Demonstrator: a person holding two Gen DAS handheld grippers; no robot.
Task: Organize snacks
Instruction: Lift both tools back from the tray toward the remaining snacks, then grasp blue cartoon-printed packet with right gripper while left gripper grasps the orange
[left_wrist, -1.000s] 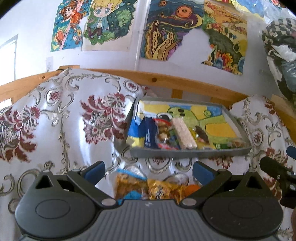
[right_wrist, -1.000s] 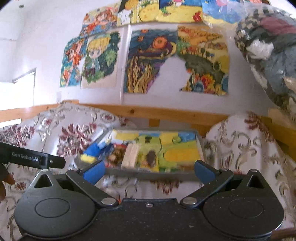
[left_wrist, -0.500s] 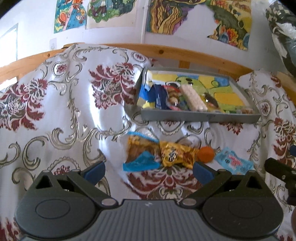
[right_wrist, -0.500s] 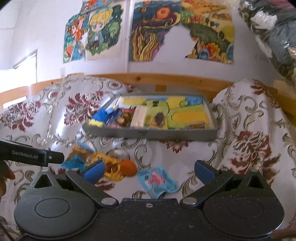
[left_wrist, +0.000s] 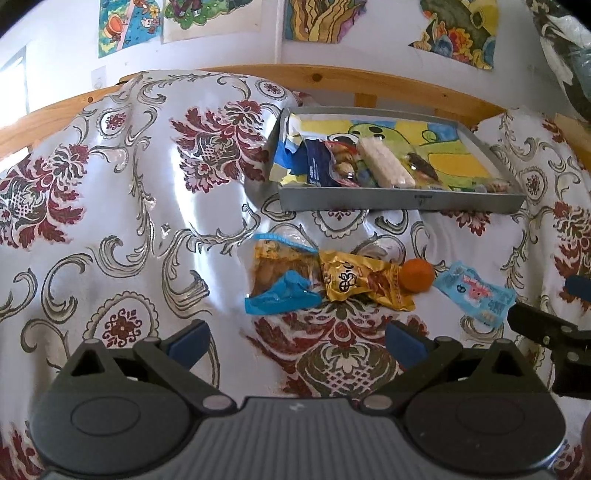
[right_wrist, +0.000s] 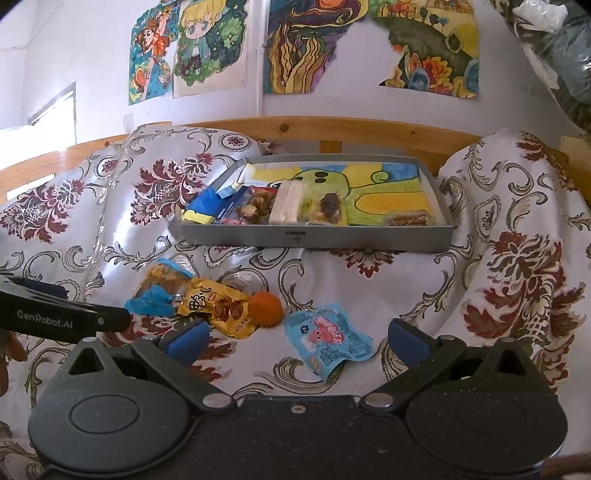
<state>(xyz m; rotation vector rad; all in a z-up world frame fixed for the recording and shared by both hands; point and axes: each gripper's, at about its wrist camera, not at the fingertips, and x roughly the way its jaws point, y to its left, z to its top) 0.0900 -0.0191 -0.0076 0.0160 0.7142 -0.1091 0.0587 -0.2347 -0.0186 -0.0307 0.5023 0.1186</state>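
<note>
The left gripper (left_wrist: 293, 341) and right gripper (right_wrist: 297, 341) both hover with jaws apart and empty, so this looks like the reach for the next loose snack. Nearest lie the pale blue packet (right_wrist: 328, 338), the orange ball (right_wrist: 265, 308), the yellow wrapper (right_wrist: 218, 306) and the blue-topped bag (right_wrist: 162, 288), packed close together; picking one cleanly calls for care. Beyond, the grey tray (right_wrist: 314, 238) already holds several snacks at its left end, the right side free
</note>
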